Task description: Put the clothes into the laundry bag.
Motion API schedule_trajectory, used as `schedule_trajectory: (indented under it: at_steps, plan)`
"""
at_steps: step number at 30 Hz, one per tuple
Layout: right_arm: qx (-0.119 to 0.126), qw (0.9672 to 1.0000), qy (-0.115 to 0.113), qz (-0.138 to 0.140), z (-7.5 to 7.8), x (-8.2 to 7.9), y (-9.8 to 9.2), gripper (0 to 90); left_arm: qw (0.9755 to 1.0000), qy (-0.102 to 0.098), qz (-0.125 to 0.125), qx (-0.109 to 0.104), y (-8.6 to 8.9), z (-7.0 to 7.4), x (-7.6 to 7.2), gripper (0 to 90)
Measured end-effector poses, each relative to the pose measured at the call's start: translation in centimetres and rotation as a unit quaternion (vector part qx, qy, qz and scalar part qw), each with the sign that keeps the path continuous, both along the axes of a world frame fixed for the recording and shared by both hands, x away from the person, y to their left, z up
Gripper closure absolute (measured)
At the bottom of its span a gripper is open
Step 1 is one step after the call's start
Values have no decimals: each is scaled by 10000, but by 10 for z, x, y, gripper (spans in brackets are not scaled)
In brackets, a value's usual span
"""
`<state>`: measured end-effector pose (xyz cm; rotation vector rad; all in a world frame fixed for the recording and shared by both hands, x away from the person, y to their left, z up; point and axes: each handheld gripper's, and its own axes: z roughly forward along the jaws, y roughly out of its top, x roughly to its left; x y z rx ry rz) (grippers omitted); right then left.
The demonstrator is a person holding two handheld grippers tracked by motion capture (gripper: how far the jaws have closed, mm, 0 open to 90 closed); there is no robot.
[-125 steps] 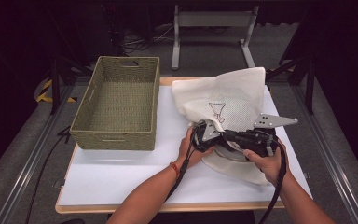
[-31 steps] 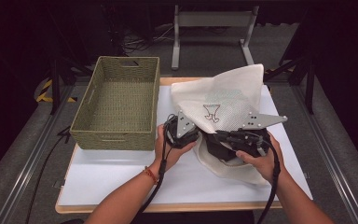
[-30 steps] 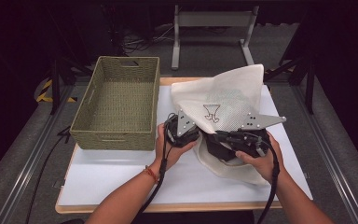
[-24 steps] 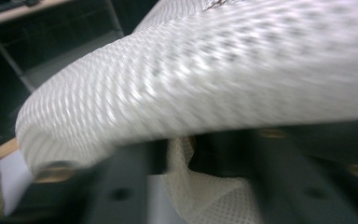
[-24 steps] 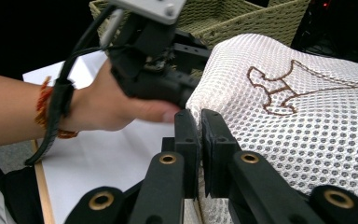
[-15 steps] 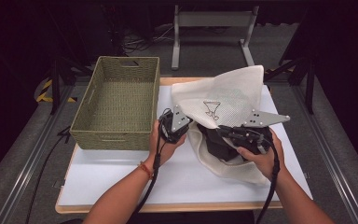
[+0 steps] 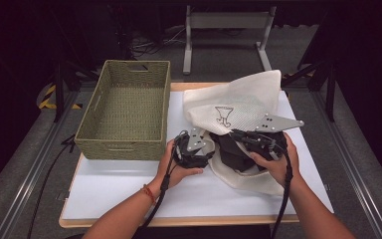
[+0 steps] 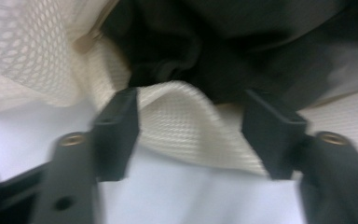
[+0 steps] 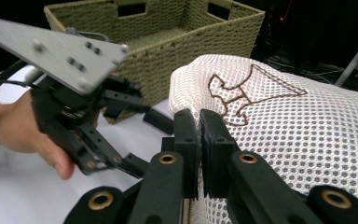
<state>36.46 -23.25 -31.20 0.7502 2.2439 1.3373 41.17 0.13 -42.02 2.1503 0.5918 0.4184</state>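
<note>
A white mesh bag (image 7: 238, 102) with a brown stitched emblem lies on the white tabletop (image 7: 129, 189). A dark garment (image 7: 231, 152) shows in its mouth. My right gripper (image 7: 234, 135) is shut on the bag's upper edge and holds it lifted; in the right gripper view the jaws (image 9: 199, 121) pinch the mesh (image 9: 284, 121). My left gripper (image 7: 208, 151) sits at the mouth's left side. Its jaws have just been opening. In the left gripper view a fold of the lower lip (image 8: 182, 116) lies between them (image 8: 191, 123), unpressed, with the dark garment (image 8: 242, 46) behind.
An empty green woven basket (image 7: 124, 114) stands at the table's back left, close to the left hand (image 7: 171, 167). Bare white tabletop lies in front of both hands. A metal stand (image 7: 224, 25) is on the floor beyond the table.
The left gripper has come down and slightly right, onto the bag's lower lip. The right gripper holds the upper edge in the same place.
</note>
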Motion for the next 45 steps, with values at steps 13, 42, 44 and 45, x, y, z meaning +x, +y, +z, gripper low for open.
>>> schedule_trajectory:
  at_steps: [13, 42, 44, 45]
  plan:
    - [4, 9998, 195, 87, -10, -2, -4, 859, 9974, 674, 182, 159, -22, -26, 28, 618]
    - [95, 9991, 159, 380, -9, -21, -7, 868, 9975, 40, -638, 314, 45, -22, -70, 858]
    - [140, 9990, 136, 402, -7, -24, -6, 868, 9978, -17, -624, 241, 52, -19, -75, 798]
    - [137, 9988, 115, 452, -6, -25, -5, 868, 9978, -17, -624, 241, 52, -19, -75, 797]
